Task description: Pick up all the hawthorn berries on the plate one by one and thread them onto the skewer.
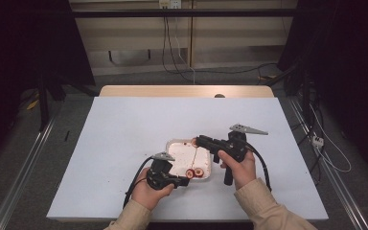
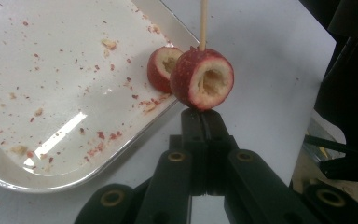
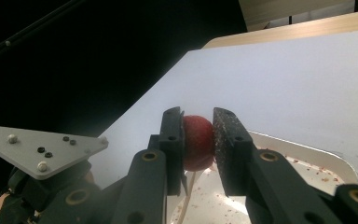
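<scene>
Threading of fruit onto a skewer (image 2: 203, 23), inspected mid-way.

Done:
- Two cored red fruits already on the stick: front fruit (image 2: 203, 79) and rear fruit (image 2: 161, 67), touching, sitting at the corner of the white tray (image 2: 51, 184)
- Third fruit (image 3: 198, 142) picked up and brought to the far end of the stick, above the far part of the tray

Tool state:
- Left tool (image 2: 200, 114): jaws pressed together just below the front fruit; near end of the skewer judged to be pinched between them, though the contact itself is hidden behind the fruit
- Right tool (image 3: 198, 116): jaws clamped on either side of the third fruit, with a length of stick visible beneath it

Left to do:
- Cannot tell whether the tip has entered the third fruit
- Third fruit to be pushed down to join the other two, then released

Noted: red and pale crumbs scattered across the tray; tabletop (image 1: 124, 129) otherwise white and tidy
</scene>
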### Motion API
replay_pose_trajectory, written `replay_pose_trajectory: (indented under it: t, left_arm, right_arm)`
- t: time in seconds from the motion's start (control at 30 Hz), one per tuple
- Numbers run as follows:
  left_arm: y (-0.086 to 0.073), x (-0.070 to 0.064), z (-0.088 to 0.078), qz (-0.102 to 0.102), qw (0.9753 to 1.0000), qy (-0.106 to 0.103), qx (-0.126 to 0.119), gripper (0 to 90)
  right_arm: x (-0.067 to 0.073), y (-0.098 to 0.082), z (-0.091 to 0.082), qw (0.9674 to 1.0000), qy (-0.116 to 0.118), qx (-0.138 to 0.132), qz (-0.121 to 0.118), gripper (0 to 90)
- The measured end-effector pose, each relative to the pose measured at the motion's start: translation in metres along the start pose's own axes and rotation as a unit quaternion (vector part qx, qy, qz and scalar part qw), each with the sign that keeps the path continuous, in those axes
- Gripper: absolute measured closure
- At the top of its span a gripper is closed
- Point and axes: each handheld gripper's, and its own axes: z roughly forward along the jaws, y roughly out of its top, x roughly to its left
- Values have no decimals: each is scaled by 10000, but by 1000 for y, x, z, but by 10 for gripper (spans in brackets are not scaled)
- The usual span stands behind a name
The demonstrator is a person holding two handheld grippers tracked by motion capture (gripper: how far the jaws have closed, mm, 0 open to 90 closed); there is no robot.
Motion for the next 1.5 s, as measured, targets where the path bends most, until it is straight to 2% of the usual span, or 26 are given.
replay_pose_trajectory:
  t: [0.33, 0.83, 0.9, 1.2, 1.23, 1.3, 1.4, 1.5]
  left_arm:
    - [0, 0, -1, 1, 10000, 14, -28, 900]
    - [1, 1, -5, -53, 9997, 71, -228, 900]
    - [1, 0, -5, -62, 9994, 112, -327, 900]
    - [1, 1, -6, -23, 9995, 108, -292, 900]
    - [1, -1, -5, -13, 9993, 206, -308, 900]
    - [2, -1, -5, 3, 9995, 199, -253, 900]
    - [2, -1, -5, -13, 9991, 258, -328, 900]
    - [2, 0, -6, -2, 9995, 135, -279, 900]
  right_arm:
    - [0, -1, 0, 10000, 19, 2, -9, 747]
    - [2, -5, 3, 10000, 56, 3, -10, 746]
    - [2, -6, 3, 9999, 95, 35, 11, 746]
    - [3, -7, 4, 9999, 104, 10, 72, 744]
    - [3, -8, 4, 9999, 105, 28, 69, 744]
    - [3, -8, 5, 9999, 114, 33, 65, 744]
    - [3, -8, 5, 9999, 112, 20, 81, 745]
    - [3, -7, 5, 9998, 154, 18, 112, 744]
